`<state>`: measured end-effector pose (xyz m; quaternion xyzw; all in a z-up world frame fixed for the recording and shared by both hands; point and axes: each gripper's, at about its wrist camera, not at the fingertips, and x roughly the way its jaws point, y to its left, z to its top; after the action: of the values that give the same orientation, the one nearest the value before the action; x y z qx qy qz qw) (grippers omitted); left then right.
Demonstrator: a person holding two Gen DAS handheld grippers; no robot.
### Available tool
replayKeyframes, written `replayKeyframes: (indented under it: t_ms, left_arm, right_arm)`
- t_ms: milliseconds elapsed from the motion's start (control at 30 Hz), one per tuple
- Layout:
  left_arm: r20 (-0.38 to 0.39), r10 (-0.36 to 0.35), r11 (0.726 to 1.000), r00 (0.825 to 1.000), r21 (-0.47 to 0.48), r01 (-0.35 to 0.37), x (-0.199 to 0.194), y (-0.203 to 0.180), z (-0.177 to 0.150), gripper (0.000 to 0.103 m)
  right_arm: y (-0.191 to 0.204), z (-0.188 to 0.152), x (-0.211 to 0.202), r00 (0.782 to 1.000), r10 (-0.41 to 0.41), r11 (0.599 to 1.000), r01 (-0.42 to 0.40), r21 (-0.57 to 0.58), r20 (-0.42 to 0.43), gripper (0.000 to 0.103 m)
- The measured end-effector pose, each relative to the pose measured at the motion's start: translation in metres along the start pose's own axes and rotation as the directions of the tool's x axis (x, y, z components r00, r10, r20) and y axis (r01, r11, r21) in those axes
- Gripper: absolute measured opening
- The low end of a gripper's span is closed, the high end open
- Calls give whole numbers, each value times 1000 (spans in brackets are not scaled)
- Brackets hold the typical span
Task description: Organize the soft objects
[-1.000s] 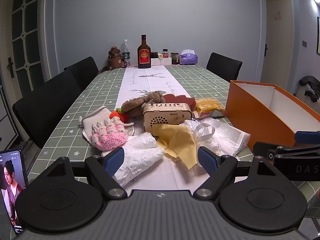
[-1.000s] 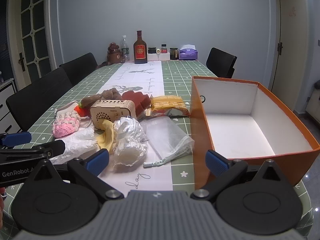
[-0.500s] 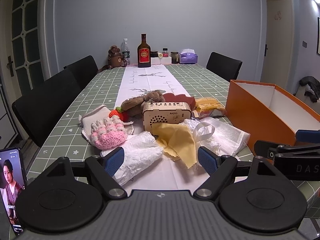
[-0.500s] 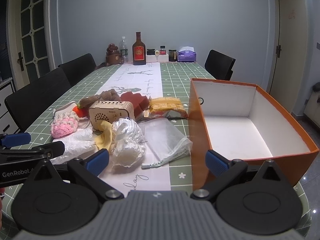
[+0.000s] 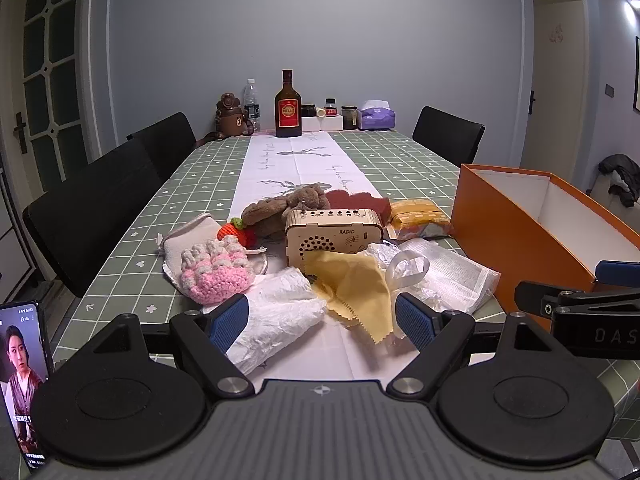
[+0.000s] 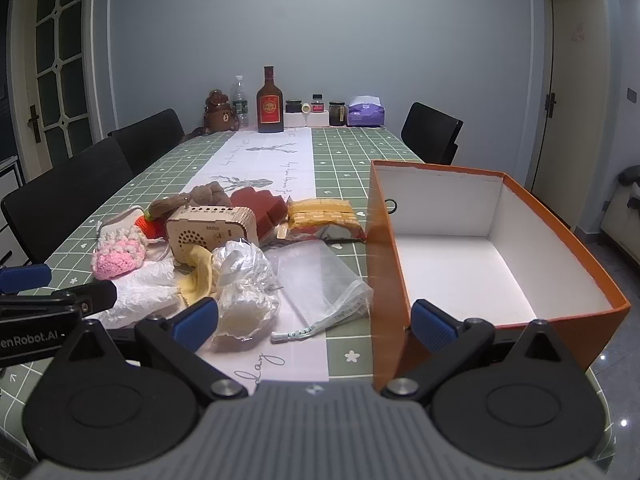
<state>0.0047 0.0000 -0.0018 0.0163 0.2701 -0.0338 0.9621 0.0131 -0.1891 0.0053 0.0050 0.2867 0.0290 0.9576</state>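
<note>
A heap lies on the table: a pink crochet piece, a yellow cloth, white plastic bags, a clear bag, a brown plush, a red sponge, a yellow packet and a wooden radio. An empty orange box stands on the right. My left gripper is open just before the heap. My right gripper is open near the box's front left corner. Both are empty.
A phone stands at the left table edge. Bottles, jars, a tissue box and a bear figure stand at the far end. Black chairs line the left side; one is at the far right.
Both grippers have shifted slightly; the heap sits a little higher and farther in both views. Nothing on the table has moved.
</note>
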Motion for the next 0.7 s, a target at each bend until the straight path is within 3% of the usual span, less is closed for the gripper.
replayKeyframes:
  t_ms: [700]
  left_arm:
    - [-12,-7,1000,1000,6,7,4,-5,-1,98]
  right_arm:
    - [-3,0,1,1000,-1,1000,1,5,0,100]
